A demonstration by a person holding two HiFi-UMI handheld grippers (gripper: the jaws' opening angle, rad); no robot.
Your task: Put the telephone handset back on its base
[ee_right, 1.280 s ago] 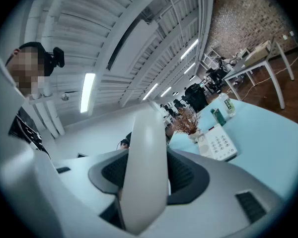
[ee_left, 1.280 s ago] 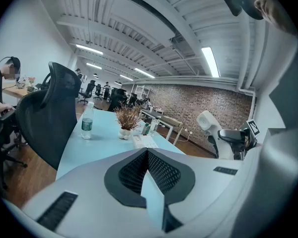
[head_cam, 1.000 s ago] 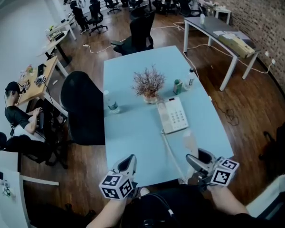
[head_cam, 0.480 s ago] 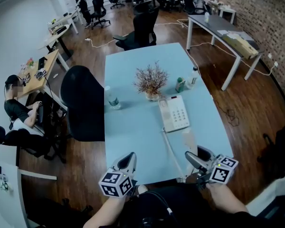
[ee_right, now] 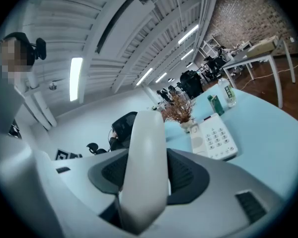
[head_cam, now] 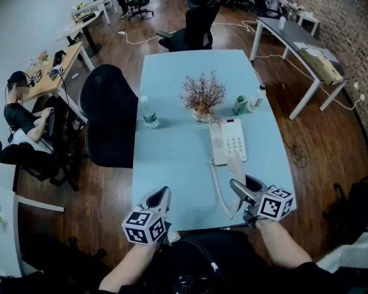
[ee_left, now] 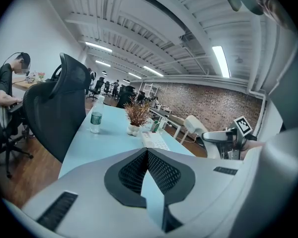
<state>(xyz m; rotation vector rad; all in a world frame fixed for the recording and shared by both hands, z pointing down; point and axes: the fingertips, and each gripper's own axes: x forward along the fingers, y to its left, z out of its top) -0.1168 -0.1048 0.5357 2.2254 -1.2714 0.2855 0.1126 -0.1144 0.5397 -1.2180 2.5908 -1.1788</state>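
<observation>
The white telephone base lies on the light blue table, just in front of the plant. My right gripper is shut on the white handset above the table's near right part, a short way in front of the base. The cord runs from the base toward the near edge. In the right gripper view the handset stands up between the jaws, with the base ahead and to the right. My left gripper hovers shut and empty at the near edge, with its pads meeting.
A dried plant in a pot, a water bottle, a green can and a small bottle stand on the table beyond the base. A black chair stands at its left side. A person sits further left.
The head view has shifted, so the table sits a little higher and more to the right. My right gripper with the handset has edged closer to the base. The left gripper has barely moved.
</observation>
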